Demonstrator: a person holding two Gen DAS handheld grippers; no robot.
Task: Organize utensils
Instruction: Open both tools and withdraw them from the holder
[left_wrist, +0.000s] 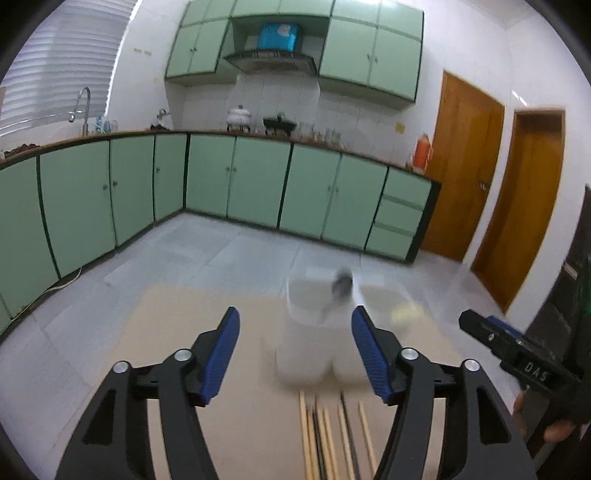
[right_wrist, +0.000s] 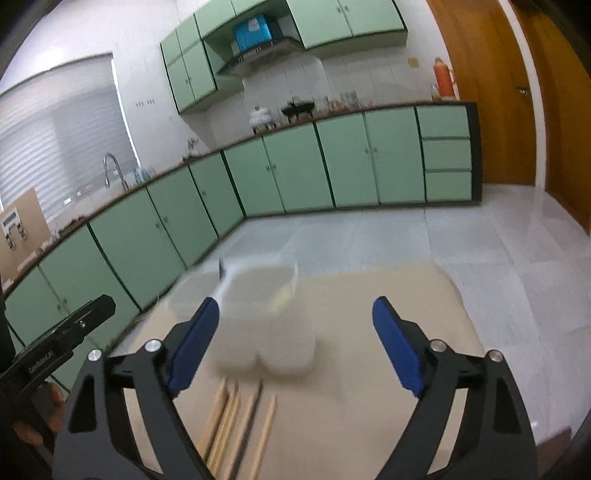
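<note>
Our left gripper (left_wrist: 294, 325) and right gripper (right_wrist: 295, 317) both hang with jaws spread and nothing between them, above the chopsticks (left_wrist: 334, 439) lying loose on the tan table (left_wrist: 177, 332). Just beyond the sticks stands the translucent utensil holder (left_wrist: 314, 332), blurred. We judge that a hasty reach could scatter the sticks or knock the light holder over.

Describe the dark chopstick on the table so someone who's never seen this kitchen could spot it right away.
Find the beige table facing the green cabinets. In front of the translucent white utensil holder lies a row of chopsticks. The dark chopstick is the blackish one; its neighbours there are pale wood.
</note>
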